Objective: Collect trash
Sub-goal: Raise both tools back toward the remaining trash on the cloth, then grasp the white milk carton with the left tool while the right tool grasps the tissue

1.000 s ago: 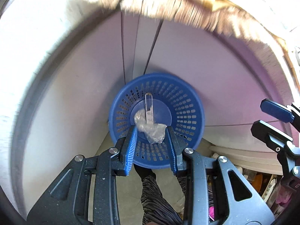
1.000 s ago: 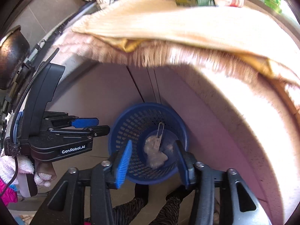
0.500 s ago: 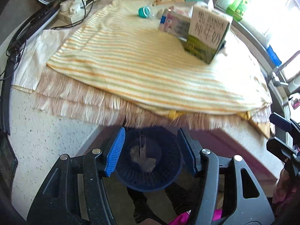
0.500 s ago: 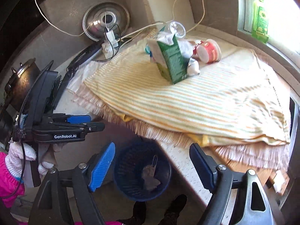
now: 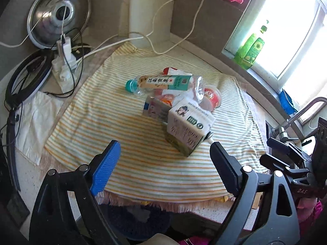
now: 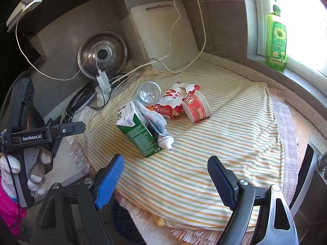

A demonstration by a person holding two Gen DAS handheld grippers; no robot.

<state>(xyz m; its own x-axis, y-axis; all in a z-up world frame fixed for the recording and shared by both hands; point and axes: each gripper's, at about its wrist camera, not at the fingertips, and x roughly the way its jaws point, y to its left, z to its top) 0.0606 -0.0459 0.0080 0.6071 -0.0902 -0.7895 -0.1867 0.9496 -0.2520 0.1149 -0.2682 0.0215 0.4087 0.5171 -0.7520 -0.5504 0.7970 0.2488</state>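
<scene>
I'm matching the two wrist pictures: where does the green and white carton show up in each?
Left wrist view: the carton sits right of centre on the striped cloth, white face toward the camera.
Right wrist view: the carton sits left of centre, green side showing, a toothpaste tube leaning on it.
Shared landmark: the steel pot lid against the back wall.

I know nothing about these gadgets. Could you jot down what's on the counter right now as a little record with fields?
Surface: striped cloth spread over the counter
Trash pile: green milk carton, squeezed tube, clear plastic bottle, red cup, red wrapper
Bin: blue basket on the floor below the counter edge
Left hand-held gripper: open, holding nothing
Right hand-held gripper: open, holding nothing
Windowsill: green soap bottle
</scene>
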